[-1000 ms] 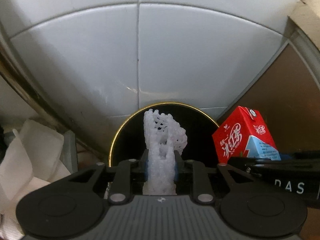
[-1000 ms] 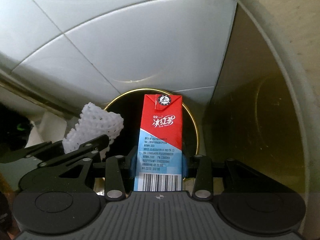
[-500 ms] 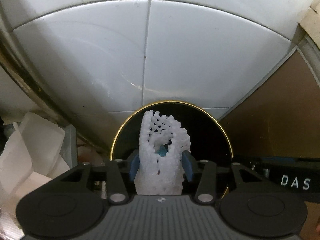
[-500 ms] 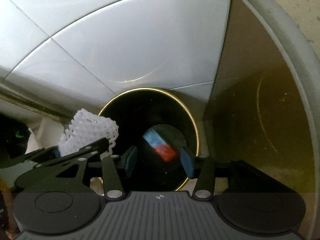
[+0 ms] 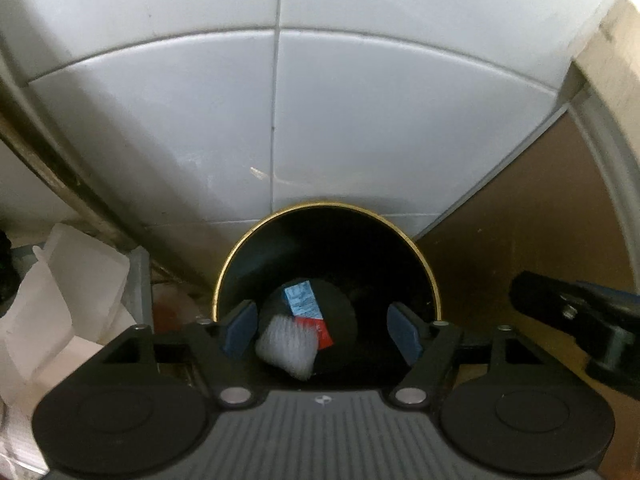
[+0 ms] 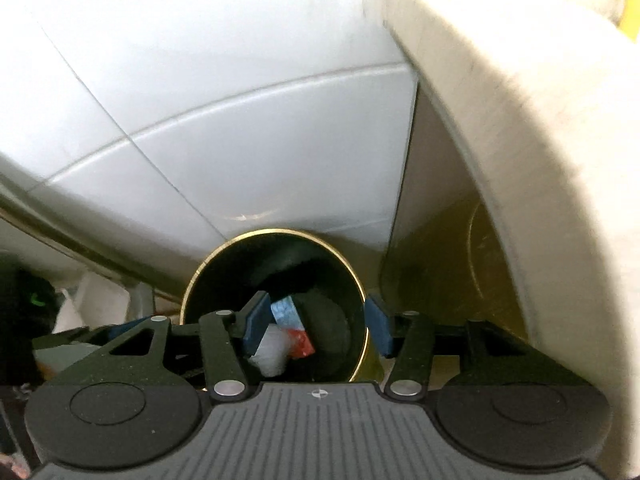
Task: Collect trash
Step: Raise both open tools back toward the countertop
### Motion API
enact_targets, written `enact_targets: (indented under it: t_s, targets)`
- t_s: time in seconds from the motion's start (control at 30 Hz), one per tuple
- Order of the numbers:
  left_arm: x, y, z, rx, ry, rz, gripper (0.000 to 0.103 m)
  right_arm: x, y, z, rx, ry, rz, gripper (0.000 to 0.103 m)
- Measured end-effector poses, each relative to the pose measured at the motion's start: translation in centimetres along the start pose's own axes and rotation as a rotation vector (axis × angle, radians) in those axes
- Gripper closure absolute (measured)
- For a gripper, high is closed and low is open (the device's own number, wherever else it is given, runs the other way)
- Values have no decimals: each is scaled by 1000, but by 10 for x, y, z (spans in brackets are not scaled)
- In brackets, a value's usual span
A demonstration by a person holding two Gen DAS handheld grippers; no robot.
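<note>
The round bin is black inside with a thin gold rim. In it lie a red-and-light-blue drink carton and white mesh foam netting. Pale grey-white tiles with grey grout cover the wall behind.

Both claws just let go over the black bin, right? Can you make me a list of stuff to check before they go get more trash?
1. Left claw empty: ok. Its jaws have just been opening and nothing sits between them.
2. Right claw empty: ok. Its jaws have just been opening too, with nothing between them.
3. Drink carton inside the bin: ok, lying at the bottom.
4. White foam net inside the bin: ok, beside the carton.
5. Bin upright: ok, its gold rim looks level.
6. More trash left: cannot tell; white paper lies left of the bin, but it may not be trash.
</note>
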State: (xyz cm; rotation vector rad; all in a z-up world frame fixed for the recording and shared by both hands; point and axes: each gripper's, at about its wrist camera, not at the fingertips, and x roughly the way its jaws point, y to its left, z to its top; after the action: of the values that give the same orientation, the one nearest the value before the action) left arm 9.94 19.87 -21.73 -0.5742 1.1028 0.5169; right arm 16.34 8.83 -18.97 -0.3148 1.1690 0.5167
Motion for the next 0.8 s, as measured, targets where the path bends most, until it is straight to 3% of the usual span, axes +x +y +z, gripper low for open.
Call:
enact_targets:
  t_s: [0.27,0.5,0.67,0.8]
  targets:
    - [-56,-18,4,-5,-98,-39,37,-63,-10,-2,16,-84,63,40]
    - [-112,-42,13,18,-171,-150,37,-136,-15,-13,-6,-223,88,34]
    - [-144,-83,11,152,-207,-233,37,-188,-46,-21,34,-324,41,29]
    - [-164,-123,-3,283,-217,-329,29,-224,-84,-41,84,-394,-77,25]
